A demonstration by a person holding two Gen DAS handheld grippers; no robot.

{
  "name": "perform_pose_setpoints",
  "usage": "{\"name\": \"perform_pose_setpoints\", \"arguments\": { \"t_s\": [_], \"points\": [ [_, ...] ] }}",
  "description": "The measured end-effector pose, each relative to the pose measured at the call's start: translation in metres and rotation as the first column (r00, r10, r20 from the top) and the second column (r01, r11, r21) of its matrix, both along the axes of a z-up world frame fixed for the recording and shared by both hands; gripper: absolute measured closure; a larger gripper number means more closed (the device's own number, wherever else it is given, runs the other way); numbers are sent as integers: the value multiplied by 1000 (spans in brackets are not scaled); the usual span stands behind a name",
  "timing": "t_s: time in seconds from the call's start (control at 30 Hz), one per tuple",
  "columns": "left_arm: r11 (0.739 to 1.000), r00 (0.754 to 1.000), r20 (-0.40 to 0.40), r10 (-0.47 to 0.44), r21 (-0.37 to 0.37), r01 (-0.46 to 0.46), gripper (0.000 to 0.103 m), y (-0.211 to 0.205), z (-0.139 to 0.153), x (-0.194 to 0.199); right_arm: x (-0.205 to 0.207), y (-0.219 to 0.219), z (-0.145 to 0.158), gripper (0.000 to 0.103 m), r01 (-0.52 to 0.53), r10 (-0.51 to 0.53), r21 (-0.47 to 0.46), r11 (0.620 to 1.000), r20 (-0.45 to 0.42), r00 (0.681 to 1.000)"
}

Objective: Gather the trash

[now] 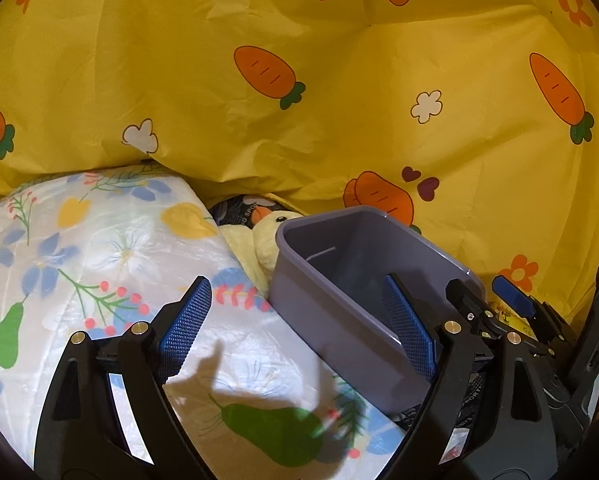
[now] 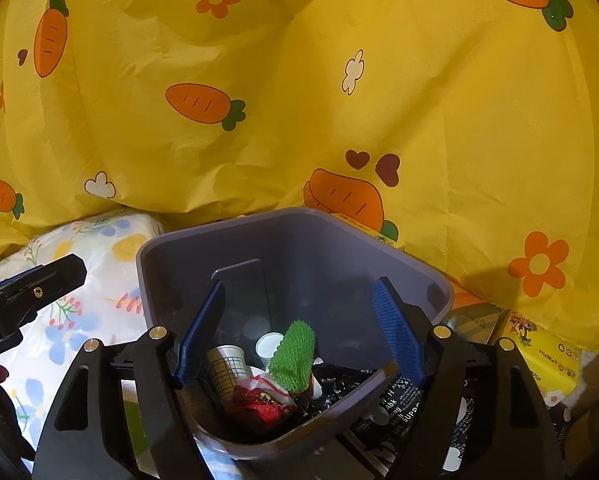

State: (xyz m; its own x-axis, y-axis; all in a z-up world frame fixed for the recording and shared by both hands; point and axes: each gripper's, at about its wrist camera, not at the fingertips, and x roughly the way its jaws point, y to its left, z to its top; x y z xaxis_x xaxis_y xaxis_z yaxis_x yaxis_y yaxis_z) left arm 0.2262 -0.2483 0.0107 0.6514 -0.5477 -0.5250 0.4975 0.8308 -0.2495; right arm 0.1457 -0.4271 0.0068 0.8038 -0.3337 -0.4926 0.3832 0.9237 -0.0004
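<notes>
A grey-purple plastic bin (image 2: 295, 240) stands on the bed; it also shows in the left wrist view (image 1: 331, 304). Inside lie a green foam net sleeve (image 2: 295, 356), a checked paper cup (image 2: 227, 368), a white cup (image 2: 269, 346) and a red crumpled wrapper (image 2: 263, 402). My right gripper (image 2: 299, 336) is open and empty, its fingers hanging over the bin's mouth above the trash. My left gripper (image 1: 299, 332) is open and empty, its right finger (image 1: 409, 332) over the bin's near wall, its left finger over the floral pillow (image 1: 99, 264).
A yellow carrot-print quilt (image 2: 299, 100) fills the background. A yellow plush duck (image 1: 273, 232) lies between pillow and bin. A black printed bag (image 2: 395, 408) lies under the bin, and a yellow carton (image 2: 547, 356) lies at the right.
</notes>
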Motion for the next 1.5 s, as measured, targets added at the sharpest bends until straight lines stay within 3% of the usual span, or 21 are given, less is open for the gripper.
{"name": "perform_pose_setpoints", "arguments": {
  "t_s": [0.33, 0.8, 1.17, 1.5],
  "points": [
    [994, 994, 75, 85, 68, -91, 12, 41, 1, -28, -22, 31, 4, 17, -24, 24, -22, 999, 8, 1000],
    [960, 954, 197, 226, 123, -252, 7, 129, 2, -109, -76, 93, 15, 6, -79, 80, -14, 997, 84, 993],
    [940, 930, 203, 307, 86, -329, 6, 181, -4, -172, -122, 141, 12, 6, -130, 132, -28, 991, 95, 987],
    [926, 921, 195, 338, 109, -363, 6, 201, -15, -199, -138, 174, 3, 6, -188, 191, -44, 981, 83, 978]
  ]
}}
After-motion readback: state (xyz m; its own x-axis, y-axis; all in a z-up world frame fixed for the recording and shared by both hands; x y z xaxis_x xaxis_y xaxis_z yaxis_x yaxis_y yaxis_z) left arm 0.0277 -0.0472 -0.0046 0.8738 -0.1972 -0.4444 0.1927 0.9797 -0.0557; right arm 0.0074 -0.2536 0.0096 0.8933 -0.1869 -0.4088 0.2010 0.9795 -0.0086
